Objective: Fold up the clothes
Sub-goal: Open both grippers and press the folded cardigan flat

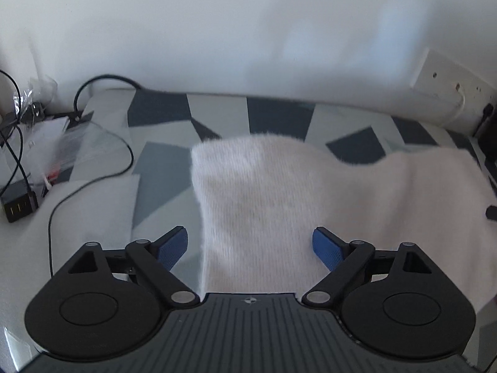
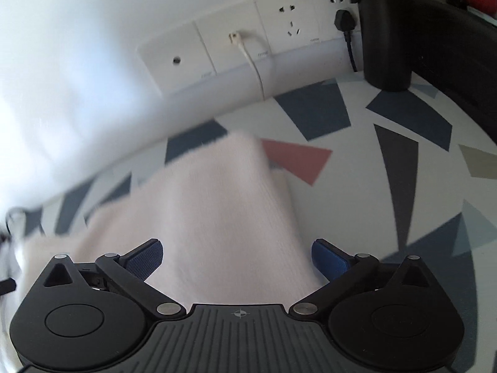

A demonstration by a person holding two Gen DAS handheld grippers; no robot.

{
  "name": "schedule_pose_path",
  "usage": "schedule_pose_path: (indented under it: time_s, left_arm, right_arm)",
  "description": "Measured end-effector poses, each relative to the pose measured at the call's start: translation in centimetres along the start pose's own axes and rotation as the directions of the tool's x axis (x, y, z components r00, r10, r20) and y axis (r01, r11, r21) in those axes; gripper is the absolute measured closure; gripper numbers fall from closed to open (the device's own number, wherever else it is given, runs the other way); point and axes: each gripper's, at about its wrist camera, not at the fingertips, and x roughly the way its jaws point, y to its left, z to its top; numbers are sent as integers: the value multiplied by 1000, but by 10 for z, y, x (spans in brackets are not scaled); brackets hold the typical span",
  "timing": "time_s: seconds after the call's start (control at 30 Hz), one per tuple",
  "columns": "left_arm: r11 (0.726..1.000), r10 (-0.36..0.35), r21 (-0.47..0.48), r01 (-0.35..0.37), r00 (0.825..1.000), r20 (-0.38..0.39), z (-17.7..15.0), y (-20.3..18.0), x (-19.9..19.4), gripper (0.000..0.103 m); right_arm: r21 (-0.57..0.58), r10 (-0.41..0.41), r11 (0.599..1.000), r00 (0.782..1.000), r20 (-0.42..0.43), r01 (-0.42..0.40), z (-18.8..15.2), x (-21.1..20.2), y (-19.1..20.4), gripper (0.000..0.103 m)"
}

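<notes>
A pale pink ribbed garment (image 1: 310,192) lies spread on the counter (image 1: 161,161), which wears a cover of grey, dark blue and white angular patches; its fuzzy far edge rises in a hump left of centre and dips toward the right. In the right wrist view the same cloth (image 2: 217,211) runs from the near edge to a far corner close to a red patch. The left gripper (image 1: 250,250) hovers over the garment's left edge with its blue-padded fingers (image 1: 326,248) spread wide, nothing pressed between them. The right gripper (image 2: 237,259) is likewise wide open above the cloth, the pads clear of it. At the far left of the counter sit a black charger block (image 1: 18,208), looping black cables (image 1: 90,174) and a crumpled clear plastic bag (image 1: 71,146). Along the white wall behind runs a row of sockets (image 2: 236,43), one with a white cable, one with a black plug (image 2: 343,20). A black upright post (image 2: 386,31) stands at the far right.
</notes>
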Motion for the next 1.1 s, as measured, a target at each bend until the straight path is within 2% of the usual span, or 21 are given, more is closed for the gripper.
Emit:
schedule_pose_path:
  time_s: [0.07, 0.17, 0.3, 0.47, 0.67, 0.83, 0.97, 1.1]
  left_arm:
    - [1000, -14, -19, 13, 999, -37, -13, 2, 6, 7]
    - [998, -26, -54, 24, 999, -35, -19, 7, 14, 0]
    - [991, -83, -109, 76, 994, -64, -14, 14, 29, 0]
    - [987, -101, -133, 90, 992, -78, -11, 15, 35, 0]
    - [986, -118, -126, 111, 992, -45, -15, 18, 34, 0]
    - [991, -93, -105, 85, 993, -78, -8, 15, 35, 0]
    - [995, -47, -92, 43, 998, -47, -6, 21, 22, 0]
    - [986, -89, -151, 76, 992, -85, -6, 25, 35, 0]
  right_arm:
    - [-5, -9, 1000, 1000, -23, 8, -2, 5, -6, 1]
    - [-15, 31, 999, 996, -82, -33, 1, 19, -10, 1]
    - [-76, 86, 992, 987, -136, -97, 9, 32, -5, 1]
    - [-190, 55, 978, 982, -180, -89, 14, 44, 9, 1]
    - [-122, 44, 990, 976, -211, -71, 23, 44, 11, 1]
    - [-121, 50, 989, 968, -247, -82, 30, 47, 10, 1]
    - [-99, 69, 991, 979, -194, -89, 37, 34, 7, 1]
    - [-59, 78, 994, 975, -208, -92, 38, 44, -3, 1]
